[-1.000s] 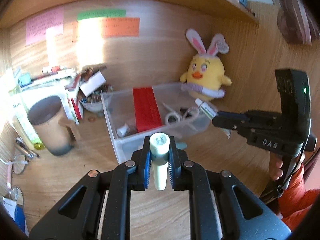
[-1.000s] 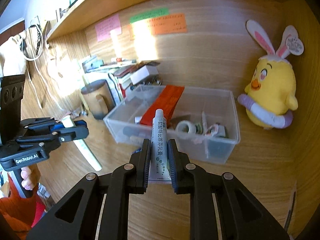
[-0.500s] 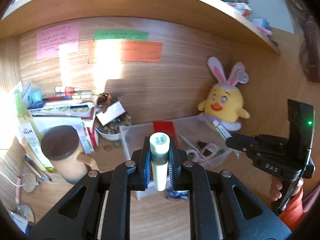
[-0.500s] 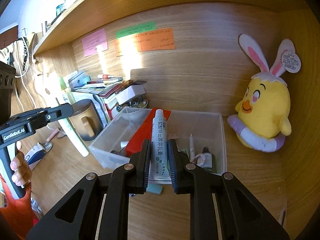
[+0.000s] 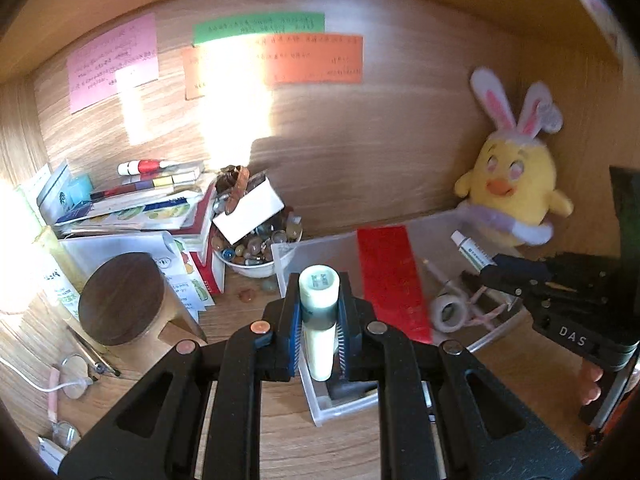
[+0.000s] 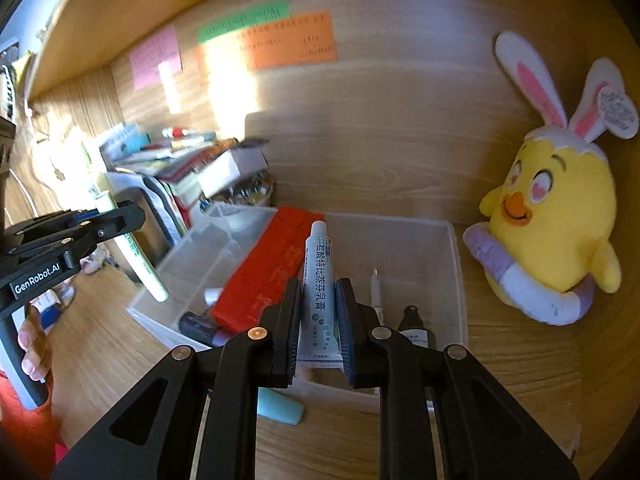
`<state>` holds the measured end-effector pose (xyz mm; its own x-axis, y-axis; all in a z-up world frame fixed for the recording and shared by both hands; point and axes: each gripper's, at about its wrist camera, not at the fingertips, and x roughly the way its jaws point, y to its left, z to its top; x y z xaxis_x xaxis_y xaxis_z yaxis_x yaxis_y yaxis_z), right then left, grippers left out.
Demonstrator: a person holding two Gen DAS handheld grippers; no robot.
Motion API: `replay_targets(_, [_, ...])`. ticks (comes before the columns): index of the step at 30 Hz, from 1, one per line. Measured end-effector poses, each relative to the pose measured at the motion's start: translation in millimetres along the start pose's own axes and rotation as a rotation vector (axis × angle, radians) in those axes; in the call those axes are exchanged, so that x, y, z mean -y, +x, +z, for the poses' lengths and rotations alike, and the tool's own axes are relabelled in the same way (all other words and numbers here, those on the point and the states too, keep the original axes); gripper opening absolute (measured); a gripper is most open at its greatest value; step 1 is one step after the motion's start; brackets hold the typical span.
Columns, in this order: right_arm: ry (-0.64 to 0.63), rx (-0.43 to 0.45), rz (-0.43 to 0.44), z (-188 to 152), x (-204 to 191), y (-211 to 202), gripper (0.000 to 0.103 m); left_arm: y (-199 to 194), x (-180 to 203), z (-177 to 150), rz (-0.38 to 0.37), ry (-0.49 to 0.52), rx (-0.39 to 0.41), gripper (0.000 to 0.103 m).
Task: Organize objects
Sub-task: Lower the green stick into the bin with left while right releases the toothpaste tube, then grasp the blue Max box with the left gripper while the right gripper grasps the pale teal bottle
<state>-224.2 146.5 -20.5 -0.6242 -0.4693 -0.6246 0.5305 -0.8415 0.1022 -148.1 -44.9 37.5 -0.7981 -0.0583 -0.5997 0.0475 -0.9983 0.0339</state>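
Note:
My left gripper [image 5: 318,334] is shut on a pale green tube [image 5: 318,312] and holds it above the near left corner of the clear plastic box [image 5: 320,248]. My right gripper [image 6: 319,320] is shut on a white ointment tube [image 6: 320,280] above the box's near edge [image 6: 460,264]. The box holds a red packet [image 5: 390,280], a tape roll [image 5: 448,312], a pen [image 6: 375,292] and a small dark bottle [image 6: 414,328]. The left gripper also shows in the right wrist view [image 6: 120,220], the right one in the left wrist view [image 5: 494,270].
A yellow chick plush [image 6: 552,220] sits right of the box. A bowl of beads [image 5: 256,248], stacked books [image 5: 132,208] and a lidded wooden cup [image 5: 120,300] stand to the left. A pale blue cap [image 6: 280,408] lies before the box. Sticky notes [image 5: 276,56] hang on the back wall.
Both grippers have moved forward over the box, still shut on their tubes. The left one now hangs over the box's near left corner, the right one over its near edge.

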Motion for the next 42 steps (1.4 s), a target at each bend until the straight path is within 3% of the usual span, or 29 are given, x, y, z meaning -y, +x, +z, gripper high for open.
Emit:
replay_targets(7, [-0.001,-0.061,-0.034,-7.5,6.4,26.6,0.016,30.0,15.7,-5.0,-0.022,0.033,-0.067,0.015])
replay_targets(12, [-0.01,-0.07,-0.09,-9.7,9.1,32.0,0.016,34.7,22.0,-3.7,-0.11,0.007,-0.105,0.023])
replay_targets(17, [0.0,-0.081,-0.087,-8.9,13.6,29.5,0.019,22.1,27.8,-3.4,-0.141,0.013,-0.086,0.034])
replay_targets(27, [-0.016,-0.024,-0.068,-8.5,3.9,-2.1,0.034,-13.9,26.7,-15.4,-0.182,0.021,-0.052,0.061])
replay_targets(42, [-0.054,-0.009,-0.066,-45.2,-6.0,-45.3,0.045,-11.1,35.1,-78.0,-0.217,0.034,-0.213,0.074])
